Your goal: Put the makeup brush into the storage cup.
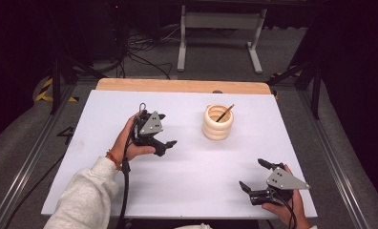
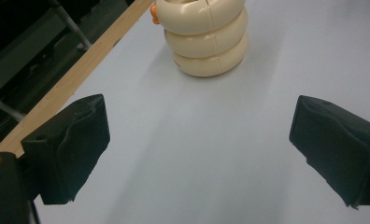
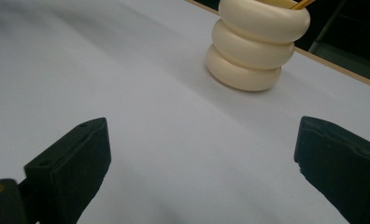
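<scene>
White table (image 1: 187, 191), both your claws wide and empty.
Ribbed cup (image 1: 218, 123) with pencil (image 1: 225, 113) stands ahead of left gripper (image 1: 167, 130) and right gripper (image 1: 254, 175); next, probably reach in.

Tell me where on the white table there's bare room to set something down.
Most of the white table is bare: the wide strip between the left gripper and right gripper, and the near left corner. The far right, around the cream ringed holder with its pencil, is the only crowded spot.
</scene>
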Tool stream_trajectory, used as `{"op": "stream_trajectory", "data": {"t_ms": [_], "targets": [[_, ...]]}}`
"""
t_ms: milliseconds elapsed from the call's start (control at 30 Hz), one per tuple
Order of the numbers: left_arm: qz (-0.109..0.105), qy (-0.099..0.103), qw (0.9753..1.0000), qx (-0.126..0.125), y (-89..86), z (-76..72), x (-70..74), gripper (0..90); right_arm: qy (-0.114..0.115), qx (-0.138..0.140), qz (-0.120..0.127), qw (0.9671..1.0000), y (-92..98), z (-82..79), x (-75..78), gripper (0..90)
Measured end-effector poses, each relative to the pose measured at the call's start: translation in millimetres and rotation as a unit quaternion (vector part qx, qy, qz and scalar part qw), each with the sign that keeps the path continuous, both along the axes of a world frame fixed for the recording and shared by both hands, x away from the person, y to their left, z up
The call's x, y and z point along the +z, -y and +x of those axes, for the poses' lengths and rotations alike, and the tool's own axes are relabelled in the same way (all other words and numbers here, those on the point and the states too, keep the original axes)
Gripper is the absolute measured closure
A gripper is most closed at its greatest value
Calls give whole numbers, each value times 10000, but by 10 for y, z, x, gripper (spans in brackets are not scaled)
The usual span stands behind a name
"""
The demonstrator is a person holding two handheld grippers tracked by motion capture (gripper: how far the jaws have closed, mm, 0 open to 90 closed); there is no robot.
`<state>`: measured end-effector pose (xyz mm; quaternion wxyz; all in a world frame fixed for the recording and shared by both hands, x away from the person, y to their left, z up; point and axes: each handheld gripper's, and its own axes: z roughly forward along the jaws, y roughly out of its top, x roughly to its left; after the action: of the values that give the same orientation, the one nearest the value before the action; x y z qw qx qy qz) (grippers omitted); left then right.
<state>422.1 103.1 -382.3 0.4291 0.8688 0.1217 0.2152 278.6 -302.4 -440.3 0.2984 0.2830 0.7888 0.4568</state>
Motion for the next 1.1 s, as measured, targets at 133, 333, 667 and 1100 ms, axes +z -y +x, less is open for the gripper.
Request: {"op": "stream_trajectory", "data": {"t_ms": [133, 333, 667, 1100], "targets": [[53, 5, 10000, 28, -33, -33, -13, 60, -4, 0, 2, 10000, 3, 0, -1, 47], [72, 6, 10000, 31, -97, -72, -31, 56, -4, -2, -4, 10000, 1, -2, 1, 47], [-18, 19, 10000, 65, -192, -120, -76, 57, 3, 1, -9, 10000, 4, -3, 1, 47], [22, -1, 9999, 99, -313, -208, -128, 58, -3, 8, -13, 10000, -2, -3, 2, 48]]}}
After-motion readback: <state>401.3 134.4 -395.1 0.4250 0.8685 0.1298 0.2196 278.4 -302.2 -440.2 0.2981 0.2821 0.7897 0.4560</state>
